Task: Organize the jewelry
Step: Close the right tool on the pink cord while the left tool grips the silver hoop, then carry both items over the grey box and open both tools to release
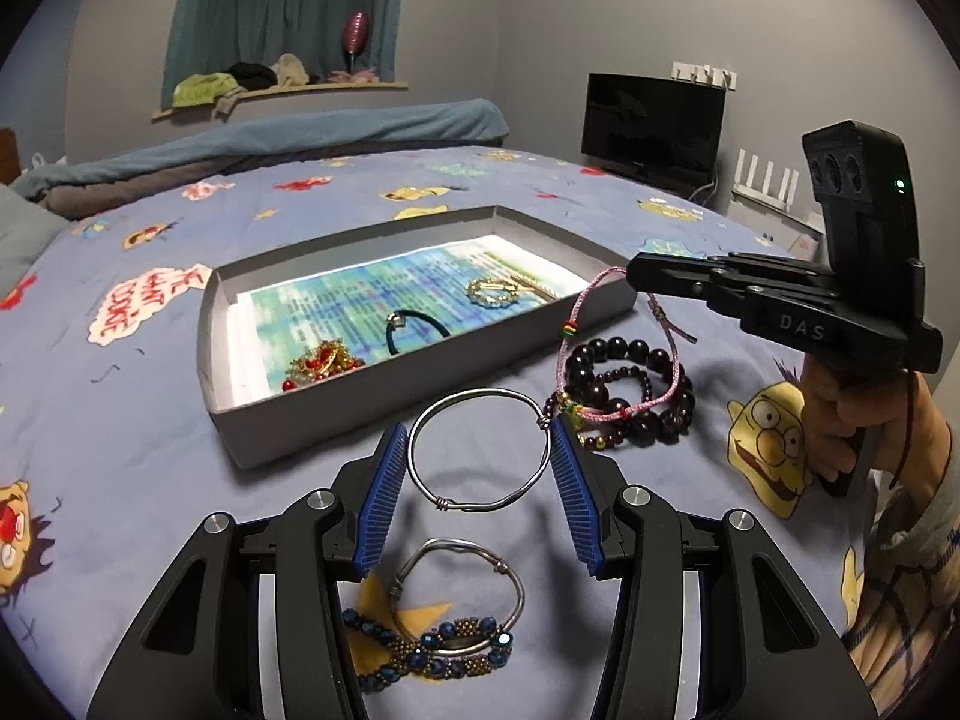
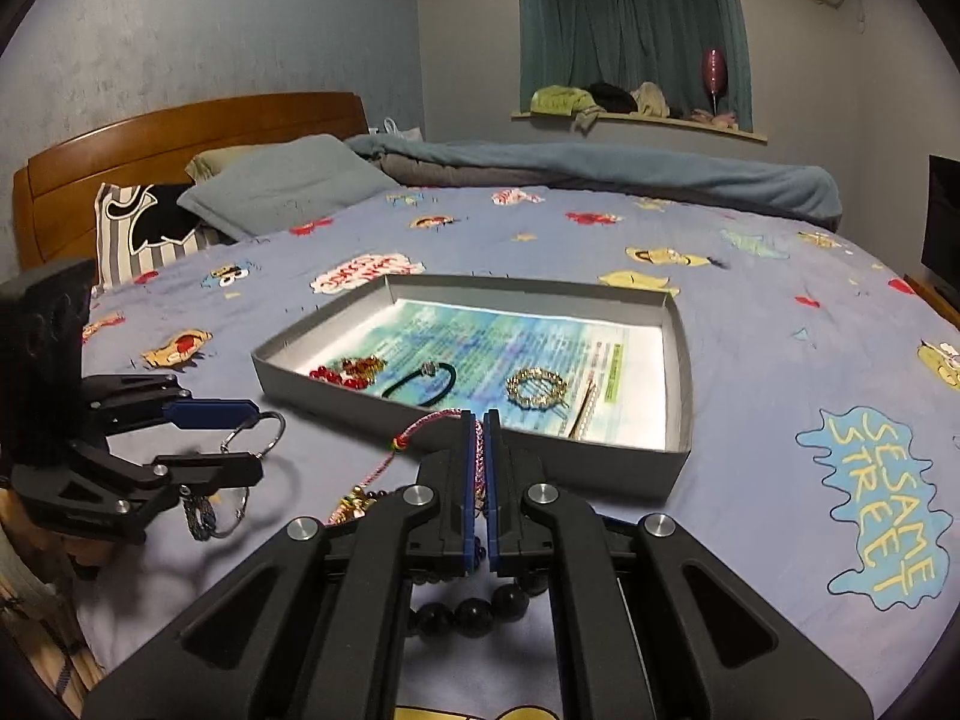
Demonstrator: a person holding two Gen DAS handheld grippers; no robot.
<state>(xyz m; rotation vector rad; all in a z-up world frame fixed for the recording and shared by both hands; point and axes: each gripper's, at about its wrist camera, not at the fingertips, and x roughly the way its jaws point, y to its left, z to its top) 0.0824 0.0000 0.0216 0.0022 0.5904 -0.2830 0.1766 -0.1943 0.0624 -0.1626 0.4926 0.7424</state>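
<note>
Nearest the left wrist camera, a blue-beaded bracelet [image 1: 429, 651] lies tangled with a silver bangle [image 1: 462, 594] on the cartoon-print bedsheet [image 1: 150, 420], well on the near side of the grey box [image 1: 420, 369]. Just beyond them the left gripper [image 1: 480, 456] has its blue pads either side of a thin silver wire bangle [image 1: 480, 450], which it holds above the sheet, a little short of the box's near wall; the pads touch the ring on both sides, clamped on it. Off to the right of that box corner sits a heap of dark round-bead bracelets [image 1: 630, 396]. The right gripper [image 2: 480, 468] has its jaws pressed together on a pink braided cord bracelet [image 1: 591, 360], whose loop hangs from the tips down to the dark heap, just outside the box's right end. A hand [image 1: 840, 420] grips that tool's handle. Inside the box, on a printed sheet, lie a red-and-gold piece [image 1: 321, 363] at its left end, a dark green cord bracelet [image 1: 414, 330] in the middle, and a gold ring-shaped bracelet [image 1: 495, 294] toward the right.
</note>
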